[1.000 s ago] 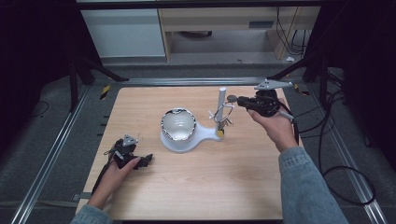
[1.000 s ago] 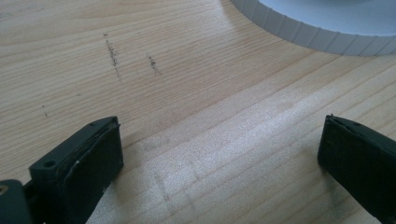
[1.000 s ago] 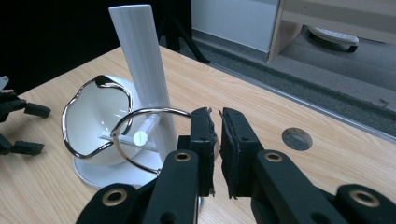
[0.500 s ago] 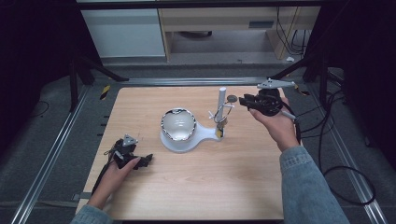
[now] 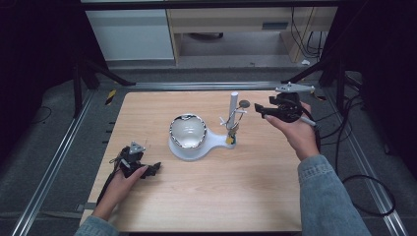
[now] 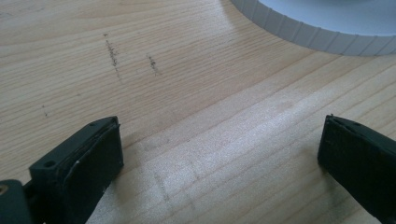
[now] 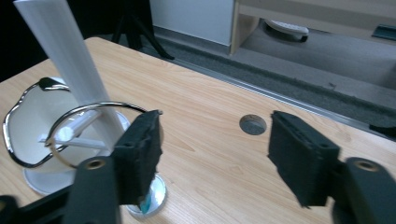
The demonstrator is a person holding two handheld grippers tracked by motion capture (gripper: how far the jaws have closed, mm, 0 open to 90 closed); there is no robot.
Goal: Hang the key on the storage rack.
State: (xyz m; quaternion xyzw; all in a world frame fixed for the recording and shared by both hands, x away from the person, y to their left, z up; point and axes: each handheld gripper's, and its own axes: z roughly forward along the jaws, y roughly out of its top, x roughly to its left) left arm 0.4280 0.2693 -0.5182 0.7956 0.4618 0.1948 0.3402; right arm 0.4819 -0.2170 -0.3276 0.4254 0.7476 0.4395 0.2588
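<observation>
While poised open beside the white post (image 7: 70, 60) of the stand (image 5: 196, 145) at mid-desk (image 5: 246, 196), right tool (image 5: 265, 110) best eased in level, jaws straddling the wire ring (image 7: 88, 126) before closing. Left tool (image 5: 140, 169), open and empty, resting near the base.

left hand (image 5: 129, 173) low at the near left, holding the left gripper (image 5: 153, 168) just above the surface, jaws wide apart, nothing between them. right hand (image 5: 295, 129) raised at the far right, right gripper (image 5: 260, 111) pointing left, jaws spread, empty. denim sleeve (image 5: 327, 196) on right forearm.
</observation>
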